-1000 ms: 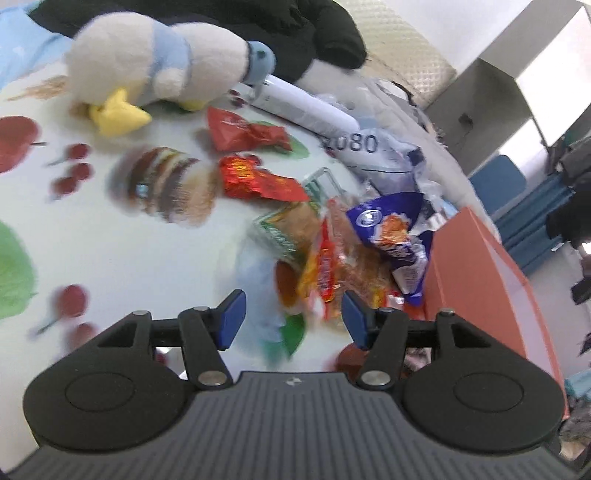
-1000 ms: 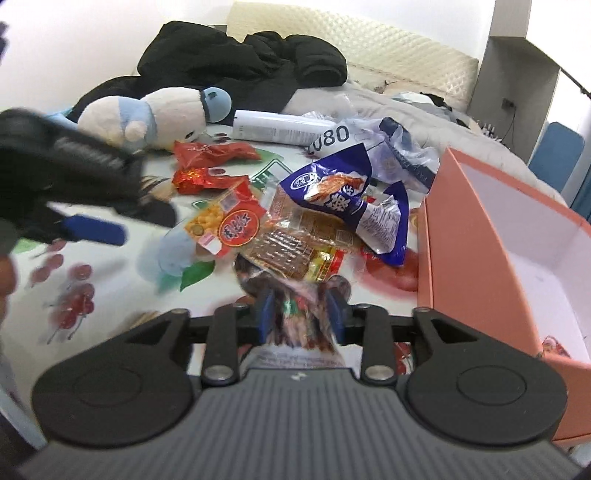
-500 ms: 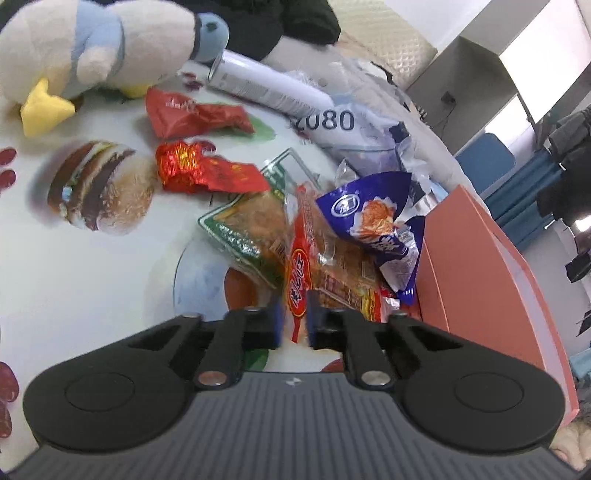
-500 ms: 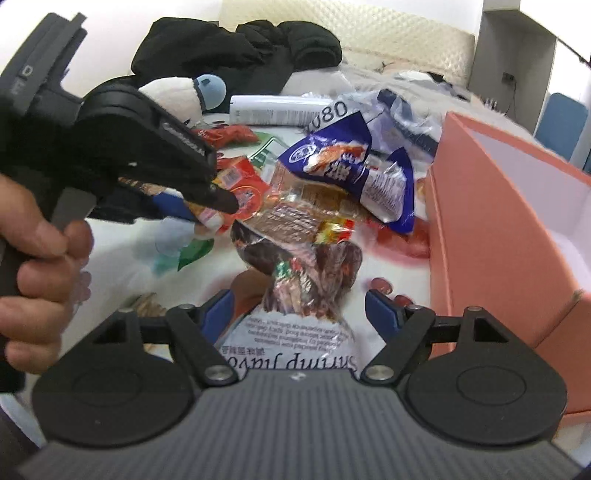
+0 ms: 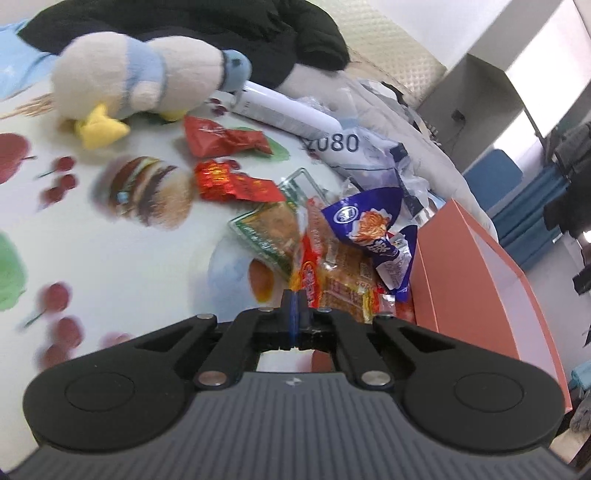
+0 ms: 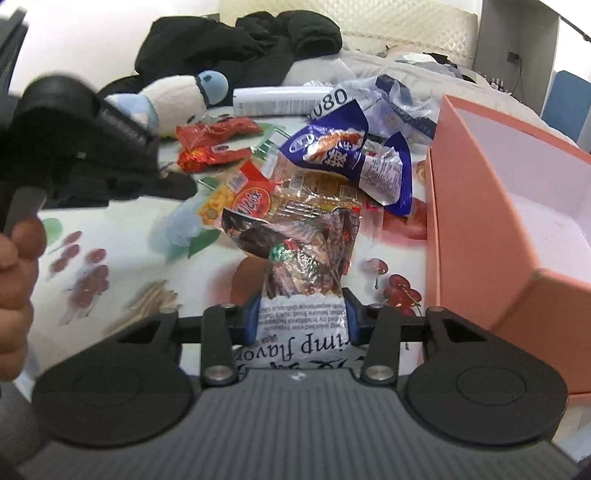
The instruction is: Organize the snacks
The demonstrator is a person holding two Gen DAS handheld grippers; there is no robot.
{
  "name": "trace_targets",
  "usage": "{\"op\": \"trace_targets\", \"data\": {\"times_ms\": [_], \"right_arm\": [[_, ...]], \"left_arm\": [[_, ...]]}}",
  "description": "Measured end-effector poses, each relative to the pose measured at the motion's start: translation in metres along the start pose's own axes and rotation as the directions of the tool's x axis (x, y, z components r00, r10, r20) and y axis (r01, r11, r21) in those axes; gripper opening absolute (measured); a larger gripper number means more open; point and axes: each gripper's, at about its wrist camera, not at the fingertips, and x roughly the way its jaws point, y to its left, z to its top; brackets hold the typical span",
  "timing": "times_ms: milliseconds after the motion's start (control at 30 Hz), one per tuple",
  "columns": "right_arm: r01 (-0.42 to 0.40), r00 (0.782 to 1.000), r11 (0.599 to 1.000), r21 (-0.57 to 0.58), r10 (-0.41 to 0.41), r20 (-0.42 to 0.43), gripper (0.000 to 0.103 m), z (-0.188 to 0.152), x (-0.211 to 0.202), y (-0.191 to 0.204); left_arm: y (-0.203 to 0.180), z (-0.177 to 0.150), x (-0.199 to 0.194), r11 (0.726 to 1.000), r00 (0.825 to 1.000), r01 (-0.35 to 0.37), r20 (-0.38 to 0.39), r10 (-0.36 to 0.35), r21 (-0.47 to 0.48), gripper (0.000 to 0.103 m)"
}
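Note:
Snack packets lie heaped on a printed tablecloth beside an open orange box (image 6: 476, 221). My left gripper (image 5: 294, 304) is shut on the edge of a red and yellow corn snack packet (image 5: 308, 269), which stands edge-on from its tips. In the right wrist view the same gripper (image 6: 181, 184) reaches in from the left, by that packet (image 6: 240, 199). My right gripper (image 6: 302, 317) has its jaws closing on a brown and white shrimp-flavour bag (image 6: 306, 254), and both blue pads press its sides.
A blue bag (image 5: 369, 225), a green-edged packet (image 5: 269, 229) and two red packets (image 5: 221, 138) (image 5: 232, 182) lie around. A plush toy (image 5: 140, 74), a white tube (image 5: 288, 110) and a black jacket (image 5: 184, 22) sit behind. A hand (image 6: 16, 258) holds the left gripper.
The left gripper went from open to shut on the corn packet's edge and then drew back. The right gripper opened wide around the shrimp bag and has closed on it again.

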Motion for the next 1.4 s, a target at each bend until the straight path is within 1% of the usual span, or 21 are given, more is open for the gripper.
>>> {"op": "trace_targets", "data": {"times_ms": [133, 267, 400, 467, 500, 533, 567, 633, 667, 733, 800, 833, 933, 1033, 1100, 1167, 1200, 1233, 1267, 1367, 1400], "right_arm": [[-0.014, 1.0, 1.0, -0.011, 0.015, 0.01, 0.046, -0.003, -0.016, -0.005], [-0.02, 1.0, 1.0, -0.014, 0.02, 0.003, 0.046, -0.009, -0.026, -0.01], [-0.012, 1.0, 1.0, -0.013, 0.012, -0.015, 0.046, -0.016, -0.026, -0.016], [-0.009, 1.0, 1.0, -0.008, 0.009, -0.028, 0.046, -0.018, -0.025, -0.019], [-0.007, 0.999, 1.0, -0.004, 0.007, -0.032, 0.046, -0.02, -0.025, -0.02], [-0.003, 0.999, 1.0, -0.002, 0.003, -0.035, 0.046, -0.021, -0.025, -0.021], [0.0, 0.999, 1.0, -0.002, -0.001, -0.037, 0.046, -0.022, -0.025, -0.022], [0.006, 0.999, 1.0, 0.0, -0.006, -0.041, 0.046, -0.023, -0.024, -0.024], [0.008, 0.999, 1.0, 0.002, -0.008, -0.043, 0.046, -0.023, -0.023, -0.025], [0.01, 0.999, 1.0, 0.007, -0.01, -0.043, 0.046, -0.023, -0.023, -0.026], [0.007, 0.999, 1.0, 0.011, -0.007, -0.042, 0.046, -0.023, -0.022, -0.027], [0.008, 0.999, 1.0, 0.012, -0.007, -0.043, 0.046, -0.023, -0.021, -0.027], [0.005, 0.999, 1.0, 0.016, -0.004, -0.05, 0.046, -0.023, -0.02, -0.027], [0.001, 0.999, 1.0, 0.01, 0.0, -0.049, 0.046, -0.023, -0.021, -0.027], [-0.001, 0.999, 1.0, 0.008, 0.002, -0.047, 0.046, -0.023, -0.022, -0.027], [-0.002, 0.999, 1.0, 0.007, 0.003, -0.047, 0.046, -0.024, -0.023, -0.028], [-0.003, 0.999, 1.0, 0.007, 0.003, -0.047, 0.046, -0.024, -0.023, -0.029], [-0.002, 0.999, 1.0, 0.009, 0.003, -0.049, 0.046, -0.024, -0.022, -0.029], [-0.002, 0.999, 1.0, 0.011, 0.003, -0.05, 0.046, -0.024, -0.021, -0.03], [0.001, 0.999, 1.0, 0.018, 0.0, -0.051, 0.046, -0.023, -0.02, -0.032], [0.001, 0.999, 1.0, 0.019, 0.0, -0.05, 0.046, -0.023, -0.02, -0.032]], "left_arm": [[0.01, -0.008, -0.023, 0.999, 1.0, -0.01, 0.017, 0.011, -0.045, 0.0], [0.014, -0.016, -0.044, 0.998, 0.999, -0.03, 0.04, 0.032, -0.046, 0.0], [0.016, -0.021, -0.047, 1.0, 1.0, -0.021, 0.019, 0.022, -0.013, 0.0], [0.018, -0.019, -0.041, 1.0, 1.0, 0.017, 0.004, -0.017, -0.025, 0.002], [0.02, -0.018, -0.036, 0.999, 1.0, 0.03, 0.0, -0.03, -0.038, 0.005], [0.023, -0.016, -0.027, 0.997, 0.999, 0.036, -0.02, -0.038, -0.068, 0.019], [0.027, -0.013, -0.018, 0.993, 0.998, 0.041, -0.038, -0.046, -0.11, 0.037], [0.036, -0.009, -0.003, 0.977, 0.996, 0.074, -0.042, -0.084, -0.199, 0.05], [0.038, -0.007, 0.005, 0.97, 0.995, 0.085, -0.039, -0.096, -0.226, 0.052], [0.036, -0.001, 0.019, 0.963, 0.992, 0.103, -0.048, -0.119, -0.249, 0.052], [0.031, 0.004, 0.031, 0.961, 0.988, 0.122, -0.059, -0.141, -0.249, 0.052], [0.027, 0.006, 0.038, 0.965, 0.989, 0.112, -0.07, -0.132, -0.237, 0.052], [0.015, 0.01, 0.056, 0.981, 0.992, 0.061, -0.099, -0.08, -0.183, 0.052], [0.009, 0.01, 0.068, 0.989, 0.992, 0.04, -0.117, -0.057, -0.142, 0.05], [0.008, 0.01, 0.073, 0.989, 0.991, 0.048, -0.12, -0.065, -0.14, 0.05], [0.005, 0.01, 0.077, 0.991, 0.991, 0.045, -0.121, -0.06, -0.127, 0.04], [0.004, 0.009, 0.077, 0.993, 0.991, 0.038, -0.127, -0.053, -0.113, 0.025], [0.002, 0.008, 0.078, 0.995, 0.99, 0.029, -0.133, -0.042, -0.097, 0.007], [-0.001, 0.006, 0.078, 0.997, 0.99, 0.026, -0.135, -0.037, -0.077, 0.003], [-0.008, 0.001, 0.069, 1.0, 0.995, 0.02, -0.101, -0.022, -0.018, 0.0], [-0.009, 0.0, 0.065, 1.0, 0.995, 0.019, -0.094, -0.02, -0.012, 0.0]]}}
